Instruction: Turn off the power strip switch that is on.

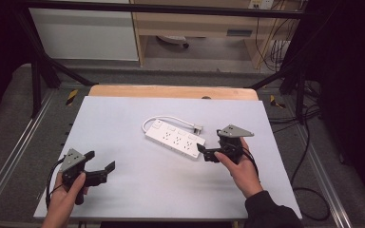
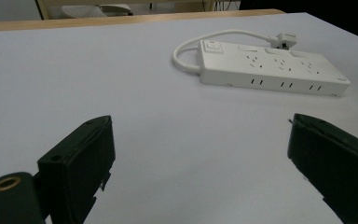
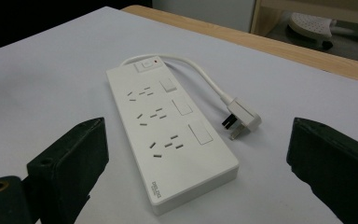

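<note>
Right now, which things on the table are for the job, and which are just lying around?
For the job, probably:
- white power strip with its cord and plug
- right tongs, open, close by the strip
- left tongs, open, farther off

Just lying around:
- cables on the floor
- wooden shelf behind the table

smooth white plastic power strip (image 3: 172,135), matt table (image 1: 123,123)

The tabletop (image 1: 123,190) is a pale grey sheet with a strip of bare wood along its far edge. A white power strip (image 1: 175,139) lies flat on it, right of centre, sockets up. Its short cord (image 1: 164,119) loops round the far end, and the plug (image 1: 198,128) rests on the tabletop just beside the strip.
</note>
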Tool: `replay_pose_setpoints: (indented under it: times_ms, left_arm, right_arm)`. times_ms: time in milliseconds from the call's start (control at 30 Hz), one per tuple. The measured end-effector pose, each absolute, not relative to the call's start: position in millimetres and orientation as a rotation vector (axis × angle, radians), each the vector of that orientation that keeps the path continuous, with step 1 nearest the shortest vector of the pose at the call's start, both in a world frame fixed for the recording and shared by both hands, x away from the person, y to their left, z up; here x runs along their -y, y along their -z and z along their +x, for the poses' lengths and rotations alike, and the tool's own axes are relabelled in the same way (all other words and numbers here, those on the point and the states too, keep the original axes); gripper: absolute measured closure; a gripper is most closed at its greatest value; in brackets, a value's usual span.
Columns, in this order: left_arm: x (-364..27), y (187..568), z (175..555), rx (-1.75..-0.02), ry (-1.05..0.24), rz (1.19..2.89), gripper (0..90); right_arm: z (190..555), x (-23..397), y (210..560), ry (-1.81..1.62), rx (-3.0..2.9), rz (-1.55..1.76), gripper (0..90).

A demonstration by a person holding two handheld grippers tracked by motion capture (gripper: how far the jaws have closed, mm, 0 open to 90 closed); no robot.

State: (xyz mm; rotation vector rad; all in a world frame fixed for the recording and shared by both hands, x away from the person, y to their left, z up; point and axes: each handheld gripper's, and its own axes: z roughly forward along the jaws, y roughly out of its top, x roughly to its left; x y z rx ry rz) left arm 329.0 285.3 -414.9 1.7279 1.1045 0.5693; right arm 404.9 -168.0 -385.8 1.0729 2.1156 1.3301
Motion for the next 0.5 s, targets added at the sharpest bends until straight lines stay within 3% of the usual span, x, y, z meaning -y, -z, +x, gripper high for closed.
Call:
replay_pose_setpoints:
  times_ms: [500]
  left_arm:
    - [-284,415,329,-1.1,-0.573,1.734,7.4]
  right_arm:
    - [425,159,365,-1.364,-2.078,1.079,5.9]
